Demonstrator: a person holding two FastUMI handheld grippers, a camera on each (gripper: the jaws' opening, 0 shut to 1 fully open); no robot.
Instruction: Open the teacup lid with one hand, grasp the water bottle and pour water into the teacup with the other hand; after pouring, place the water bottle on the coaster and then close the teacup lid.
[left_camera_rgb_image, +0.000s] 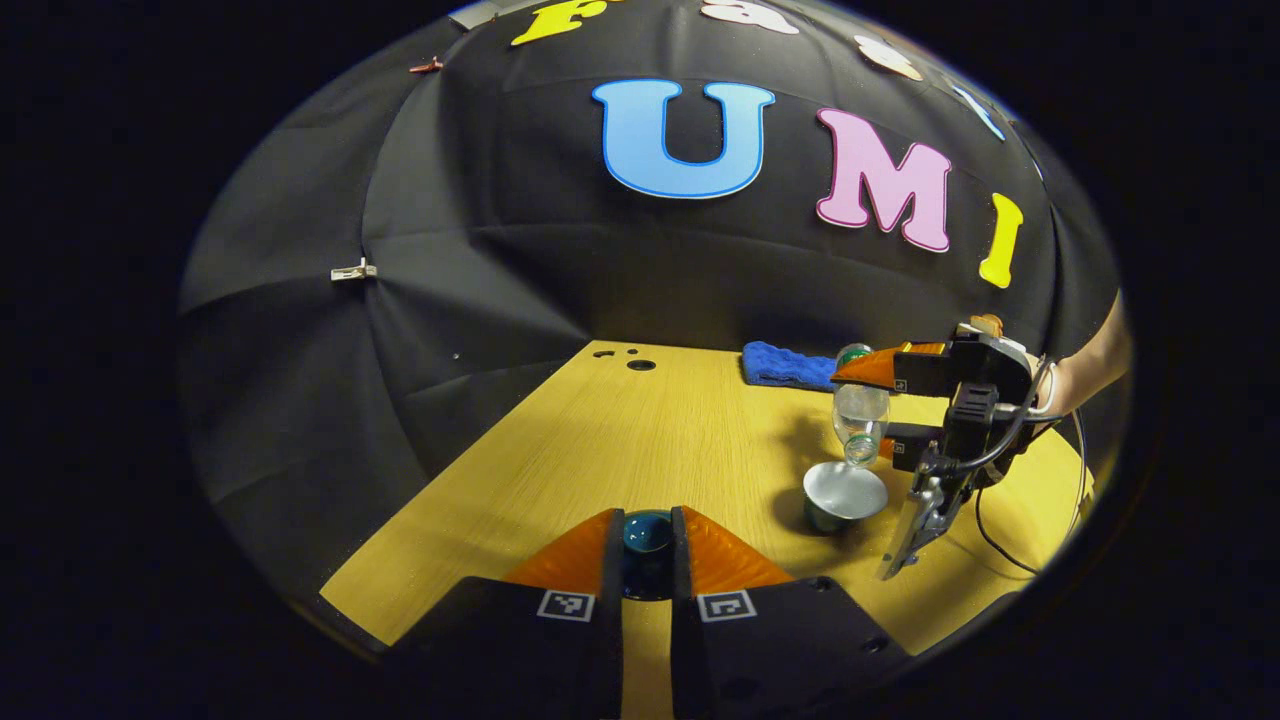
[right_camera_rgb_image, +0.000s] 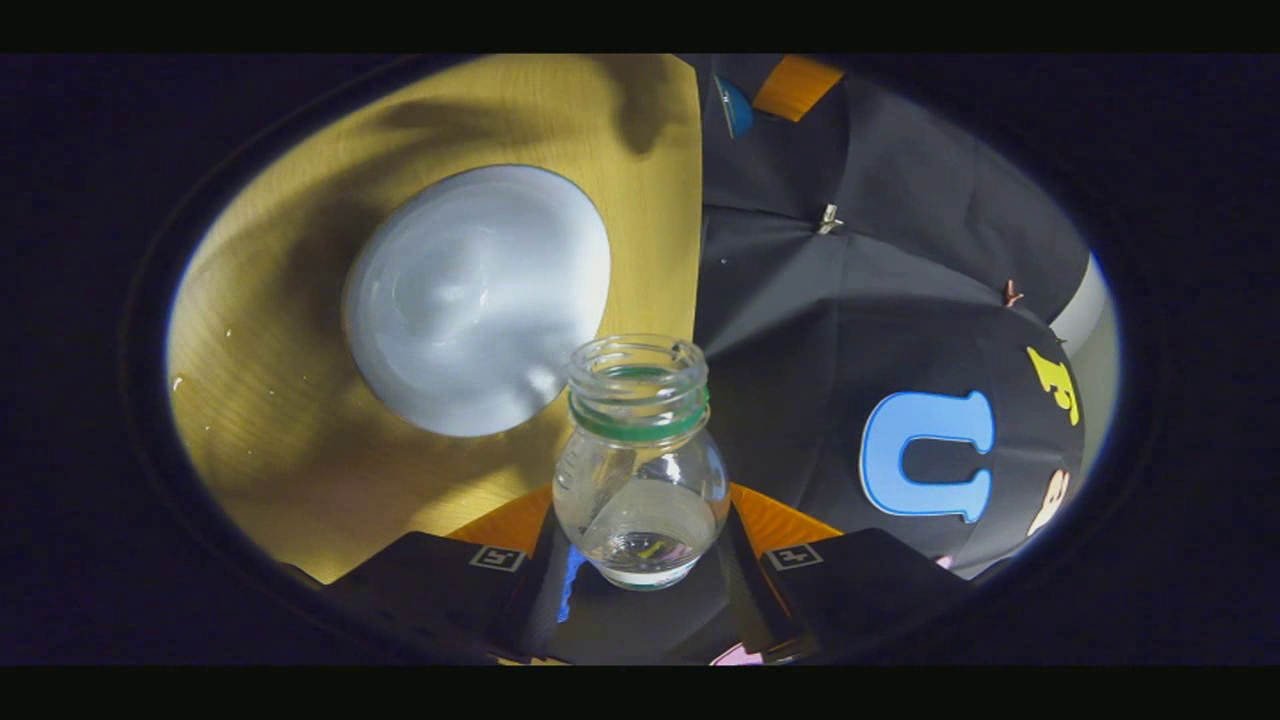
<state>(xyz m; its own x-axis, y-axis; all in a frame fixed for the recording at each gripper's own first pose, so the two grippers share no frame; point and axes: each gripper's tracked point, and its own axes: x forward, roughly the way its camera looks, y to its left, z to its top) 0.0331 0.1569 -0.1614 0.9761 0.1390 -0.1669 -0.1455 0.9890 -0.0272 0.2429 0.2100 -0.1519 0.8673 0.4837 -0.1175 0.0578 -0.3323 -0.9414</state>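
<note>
Lid (left_camera_rgb_image: 648, 533) is off, gripped by left tool (left_camera_rgb_image: 647, 545) above table (left_camera_rgb_image: 600, 450). Bottle (right_camera_rgb_image: 640, 470), clamped in right tool (right_camera_rgb_image: 640, 560), is tipped over teacup (right_camera_rgb_image: 478, 298): pouring underway. Coaster placement & re-lidding are left.

In the left gripper view, the left gripper (left_camera_rgb_image: 648, 545) sits low at the near edge, level and pointing toward the far side, its two orange fingers (left_camera_rgb_image: 722, 555) closed against a dark teal lid (left_camera_rgb_image: 647, 533) pinched between them. Farther off on the right, the right gripper (left_camera_rgb_image: 868, 410) is turned on its side, held by a hand (left_camera_rgb_image: 1050, 385) whose bare forearm reaches in from the right. In the right gripper view, its fingers (right_camera_rgb_image: 778, 525) clamp both sides of a clear water bottle (right_camera_rgb_image: 640, 470) tilted mouth downward.
</note>
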